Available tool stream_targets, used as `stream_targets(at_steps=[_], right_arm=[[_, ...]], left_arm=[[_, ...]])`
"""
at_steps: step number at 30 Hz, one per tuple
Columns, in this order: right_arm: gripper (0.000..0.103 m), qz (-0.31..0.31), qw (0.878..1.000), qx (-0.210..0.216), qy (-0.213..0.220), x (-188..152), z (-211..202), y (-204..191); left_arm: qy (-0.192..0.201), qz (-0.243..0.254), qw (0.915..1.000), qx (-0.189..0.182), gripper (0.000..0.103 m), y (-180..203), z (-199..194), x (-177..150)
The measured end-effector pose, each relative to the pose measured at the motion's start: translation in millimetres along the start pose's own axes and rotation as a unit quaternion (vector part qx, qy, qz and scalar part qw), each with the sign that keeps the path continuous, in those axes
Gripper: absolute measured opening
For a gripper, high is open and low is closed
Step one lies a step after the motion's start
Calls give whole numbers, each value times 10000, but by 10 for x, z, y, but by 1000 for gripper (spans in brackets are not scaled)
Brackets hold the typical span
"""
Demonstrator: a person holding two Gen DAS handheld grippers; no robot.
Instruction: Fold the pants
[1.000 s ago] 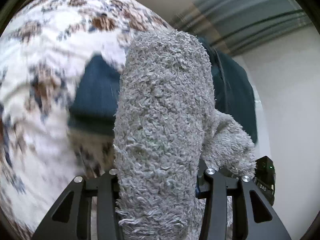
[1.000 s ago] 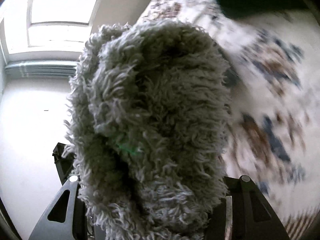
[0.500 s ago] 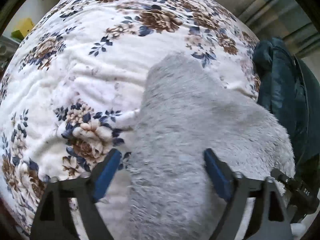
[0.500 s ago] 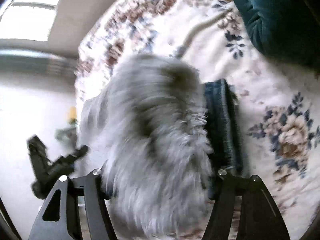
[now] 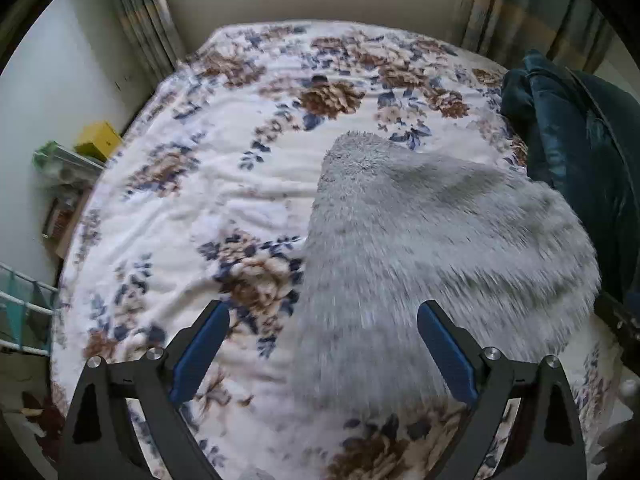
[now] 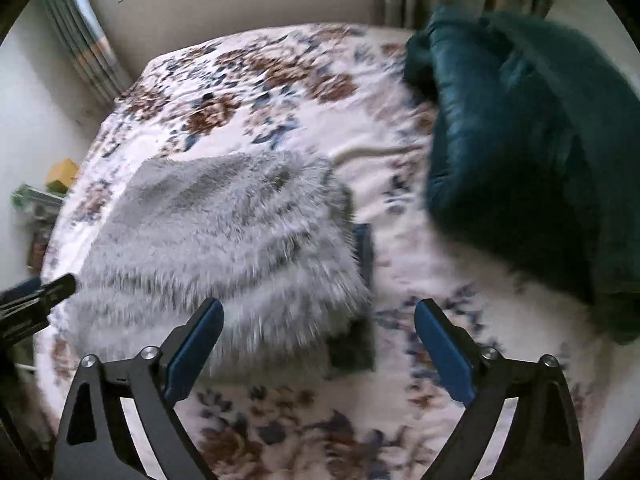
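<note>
The fluffy grey pants (image 5: 432, 240) lie in a folded heap on the floral bedspread (image 5: 224, 168). They also show in the right wrist view (image 6: 224, 240), where they cover most of a folded dark blue garment (image 6: 362, 256). My left gripper (image 5: 324, 348) is open and empty, raised above the near edge of the pants. My right gripper (image 6: 320, 340) is open and empty, above the pants' near right corner. The other gripper's tip (image 6: 36, 296) shows at the left edge of the right wrist view.
A dark teal quilt (image 6: 520, 152) is bunched at the right side of the bed; it also shows in the left wrist view (image 5: 576, 152). A shelf with a yellow box (image 5: 98, 140) stands left of the bed. Curtains (image 5: 144, 20) hang behind.
Both grippers were shut on the grey pants a second ago; they opened, let the pants drop onto the bed, and pulled back and up.
</note>
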State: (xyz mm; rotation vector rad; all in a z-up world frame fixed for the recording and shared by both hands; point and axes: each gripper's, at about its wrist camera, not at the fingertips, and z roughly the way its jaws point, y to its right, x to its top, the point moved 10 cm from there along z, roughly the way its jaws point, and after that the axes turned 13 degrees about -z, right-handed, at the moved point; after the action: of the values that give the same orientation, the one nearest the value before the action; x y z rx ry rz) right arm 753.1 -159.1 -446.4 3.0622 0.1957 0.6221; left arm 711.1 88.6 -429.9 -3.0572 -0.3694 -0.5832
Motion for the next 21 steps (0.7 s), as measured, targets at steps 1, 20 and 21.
stream_targets(at_steps=[1, 20, 21], right_arm=[[98, 46, 10000, -54, 62, -56, -167, 4], [98, 296, 9932, -569, 975, -1393, -3130, -263], [98, 286, 9925, -563, 1045, -1467, -3323, -275]], left_arm=[[55, 0, 10000, 23, 96, -17, -116, -54], [1171, 195, 9922, -368, 96, -135, -2604, -1155], [1218, 199, 9916, -393, 96, -151, -2743, -1226]])
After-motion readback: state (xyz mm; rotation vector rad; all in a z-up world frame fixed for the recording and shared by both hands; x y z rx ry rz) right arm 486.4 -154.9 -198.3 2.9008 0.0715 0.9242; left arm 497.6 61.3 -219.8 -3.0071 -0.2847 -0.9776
